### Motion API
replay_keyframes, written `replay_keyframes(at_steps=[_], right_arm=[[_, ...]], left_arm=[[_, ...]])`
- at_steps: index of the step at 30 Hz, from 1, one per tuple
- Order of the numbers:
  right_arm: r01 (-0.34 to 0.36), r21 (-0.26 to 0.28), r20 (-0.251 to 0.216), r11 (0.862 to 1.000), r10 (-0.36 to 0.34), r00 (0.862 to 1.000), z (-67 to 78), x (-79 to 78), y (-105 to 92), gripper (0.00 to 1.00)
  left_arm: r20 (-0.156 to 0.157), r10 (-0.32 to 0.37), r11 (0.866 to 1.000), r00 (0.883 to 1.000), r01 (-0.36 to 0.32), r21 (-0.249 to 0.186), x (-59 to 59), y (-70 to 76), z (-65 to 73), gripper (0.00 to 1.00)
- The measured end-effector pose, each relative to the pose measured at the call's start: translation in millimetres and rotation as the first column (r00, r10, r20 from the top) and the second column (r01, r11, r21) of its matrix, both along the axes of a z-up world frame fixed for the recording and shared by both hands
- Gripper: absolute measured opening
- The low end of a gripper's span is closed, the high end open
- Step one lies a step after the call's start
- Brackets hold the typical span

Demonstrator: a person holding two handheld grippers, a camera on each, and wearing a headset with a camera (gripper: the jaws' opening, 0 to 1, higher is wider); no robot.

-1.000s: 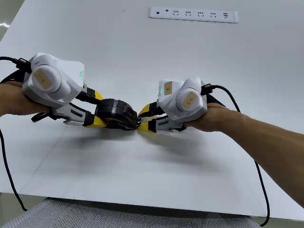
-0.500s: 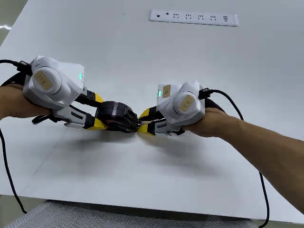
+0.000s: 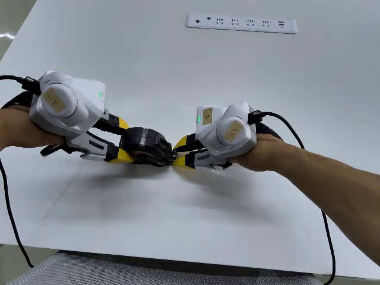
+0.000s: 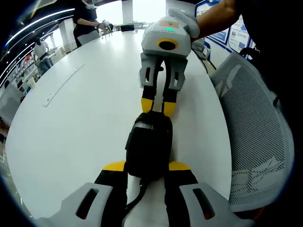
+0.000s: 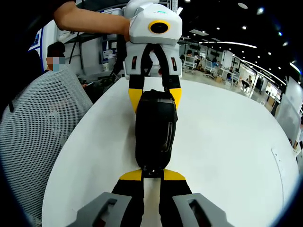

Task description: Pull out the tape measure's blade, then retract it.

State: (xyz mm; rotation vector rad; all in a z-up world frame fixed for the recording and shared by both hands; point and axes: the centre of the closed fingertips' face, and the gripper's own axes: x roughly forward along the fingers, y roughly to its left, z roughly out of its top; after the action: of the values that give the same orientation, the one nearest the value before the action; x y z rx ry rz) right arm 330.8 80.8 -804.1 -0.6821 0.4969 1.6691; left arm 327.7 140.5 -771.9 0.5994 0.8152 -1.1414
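Left tongs [image 3: 123, 140] and right tongs [image 3: 179, 152] face tip to tip, both clamped, forearms spread wide.

table [image 3: 178, 225]: open all round | power strip [image 3: 241, 21]: far edge, well apart
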Motion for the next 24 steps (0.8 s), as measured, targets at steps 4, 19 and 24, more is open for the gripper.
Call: replay_keyframes(at_steps=[4,19,24], right_arm=[[0.000,-0.006,0.001,1.000,0.000,1.000,-0.2,1.6,-4.6,0.07],[-0.004,-0.020,0.007,1.000,0.004,1.000,0.3,4.0,-21.0,0.07],[-0.001,-0.023,0.009,1.000,0.002,1.000,-0.1,5.8,-26.9,0.07]], left_arm=[[-0.003,0.005,1.000,1.000,-0.005,-0.001,0.0,-0.1,-0.1,0.24],[-0.006,0.011,1.000,1.000,-0.011,0.000,-0.1,-0.6,-0.4,0.24],[-0.007,0.013,1.000,1.000,-0.013,-0.002,0.2,-0.5,-0.4,0.24]])
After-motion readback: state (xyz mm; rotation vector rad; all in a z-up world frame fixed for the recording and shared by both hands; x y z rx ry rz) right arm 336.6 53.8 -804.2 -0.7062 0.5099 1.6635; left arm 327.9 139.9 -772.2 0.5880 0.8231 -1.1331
